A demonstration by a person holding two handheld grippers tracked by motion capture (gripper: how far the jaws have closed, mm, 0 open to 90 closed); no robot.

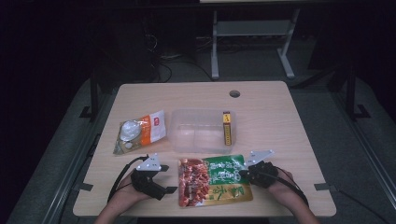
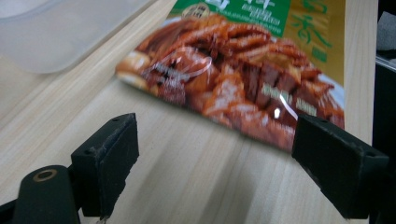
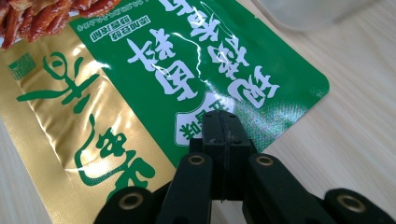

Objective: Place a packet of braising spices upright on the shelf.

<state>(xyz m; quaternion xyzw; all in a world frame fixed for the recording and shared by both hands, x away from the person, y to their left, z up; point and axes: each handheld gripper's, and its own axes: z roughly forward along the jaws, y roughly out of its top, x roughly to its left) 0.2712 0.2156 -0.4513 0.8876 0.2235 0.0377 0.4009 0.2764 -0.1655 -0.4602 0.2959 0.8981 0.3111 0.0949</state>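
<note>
Flat glossy food pouch point(image 1: 214, 181), green and gold with a red meat photo, lies lower centre on the wooden counter point(image 1: 280, 126). Right gripper point(image 3: 219, 122) clenched, tips over the pouch's green corner; whether it pinches the pouch, unclear. Left gripper point(image 2: 215, 154) released, low beside the pouch's meat end.

Two food pouches are counted on the table point(image 1: 280, 121): one green-and-gold pouch point(image 1: 215, 180) at 6 o'clock and one orange-and-white pouch point(image 1: 140, 131) at 9 o'clock. One clear tub point(image 1: 198, 130) is seen at the centre, and one yellow box point(image 1: 227, 128) is held in it at its 3 o'clock side. One round hole point(image 1: 235, 94) is found in the tabletop at 1 o'clock. Two grippers are counted, the left gripper point(image 1: 161, 179) at 7 o'clock and the right gripper point(image 1: 246, 173) at 5 o'clock.
</note>
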